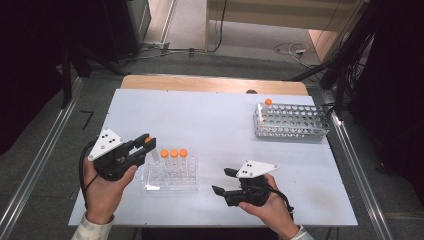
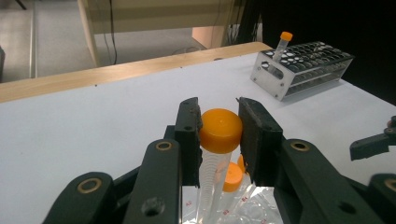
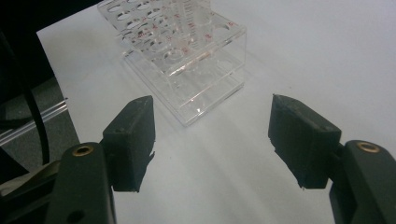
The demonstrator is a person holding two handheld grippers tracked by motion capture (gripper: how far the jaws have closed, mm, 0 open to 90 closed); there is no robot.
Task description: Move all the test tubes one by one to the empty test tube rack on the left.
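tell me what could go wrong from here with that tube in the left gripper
1. The left gripper clamps the tube by its orange cap alone, so the long body could swing or slip loose.
2. The tube's lower end hangs close over the clear rack and its three capped tubes; a sideways move might knock them.
3. The metal rack stands far across the table, a long carry if that is where it goes.

You have five orange-capped tubes point(image 1: 174, 157), one between your left fingers point(image 2: 189, 135), two racks point(image 1: 171, 175) and two grippers point(image 1: 137, 147).
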